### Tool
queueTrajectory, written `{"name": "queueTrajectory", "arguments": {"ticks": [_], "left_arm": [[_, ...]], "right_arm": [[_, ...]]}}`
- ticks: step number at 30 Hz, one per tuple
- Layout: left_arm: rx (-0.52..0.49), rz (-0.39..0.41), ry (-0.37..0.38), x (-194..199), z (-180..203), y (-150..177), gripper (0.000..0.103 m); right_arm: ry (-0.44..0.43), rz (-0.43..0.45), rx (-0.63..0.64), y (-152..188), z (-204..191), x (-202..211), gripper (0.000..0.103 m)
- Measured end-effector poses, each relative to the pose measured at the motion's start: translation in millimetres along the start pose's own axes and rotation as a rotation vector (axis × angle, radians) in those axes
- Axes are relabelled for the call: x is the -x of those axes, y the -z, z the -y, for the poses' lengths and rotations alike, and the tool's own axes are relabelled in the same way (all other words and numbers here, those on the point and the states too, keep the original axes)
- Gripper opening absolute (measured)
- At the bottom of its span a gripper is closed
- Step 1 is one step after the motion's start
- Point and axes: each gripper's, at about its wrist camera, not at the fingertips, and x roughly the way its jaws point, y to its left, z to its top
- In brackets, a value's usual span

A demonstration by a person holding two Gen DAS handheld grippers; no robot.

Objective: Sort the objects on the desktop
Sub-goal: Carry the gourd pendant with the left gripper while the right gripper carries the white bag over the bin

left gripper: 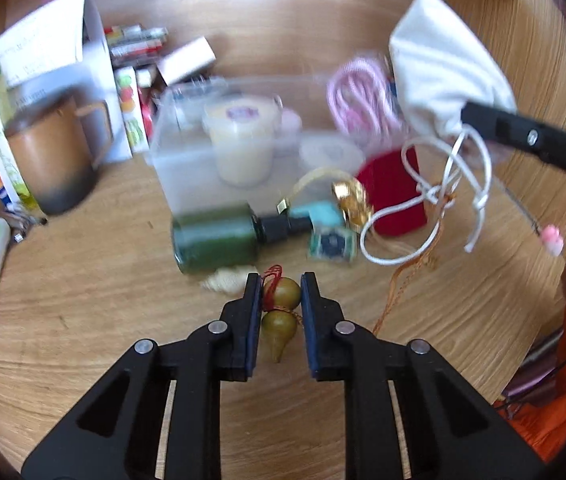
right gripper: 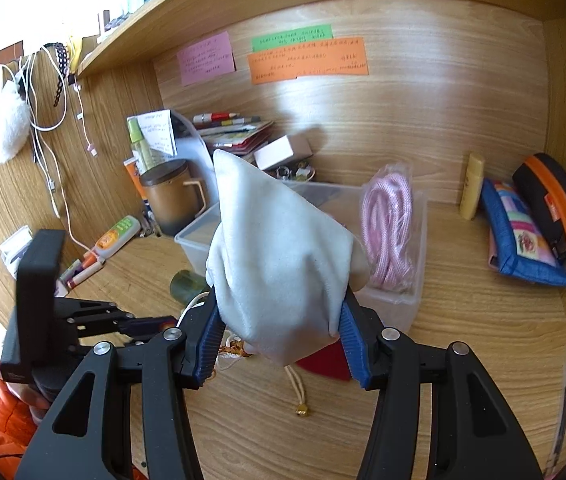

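Two hand-held grippers clamped, left (left gripper: pixel 281 294) on gourd charm (left gripper: pixel 280 308), right (right gripper: pixel 279 334) on white pouch (right gripper: pixel 279 248)

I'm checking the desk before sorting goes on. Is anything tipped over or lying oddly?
Yes. The dark green bottle lies on its side on the desk in front of the clear plastic bin, rather than standing. A white cord sprawls loosely over the red pouch beside it. I see nothing spilled.

Left tool (left gripper: pixel 281 292) pinches a gourd charm (left gripper: pixel 281 304) above the desk (left gripper: pixel 123 300).
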Motion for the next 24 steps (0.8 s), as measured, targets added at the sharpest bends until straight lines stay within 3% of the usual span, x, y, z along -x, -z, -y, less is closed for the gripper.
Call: {"name": "queueTrajectory", "arguments": {"ticks": [11, 24], "left_arm": [[0.039, 0.132, -0.005, 29.7, -19.2, -46.5, 0.018], [0.016, 0.183, 0.006, 26.6, -27.7, -92.7, 0.018]], "right_arm": [[0.026, 0.039, 0.018, -22.8, 6.3, -2.3, 0.049], [0.067, 0.053, 0.015, -44.7, 19.4, -23.8, 0.049]]}}
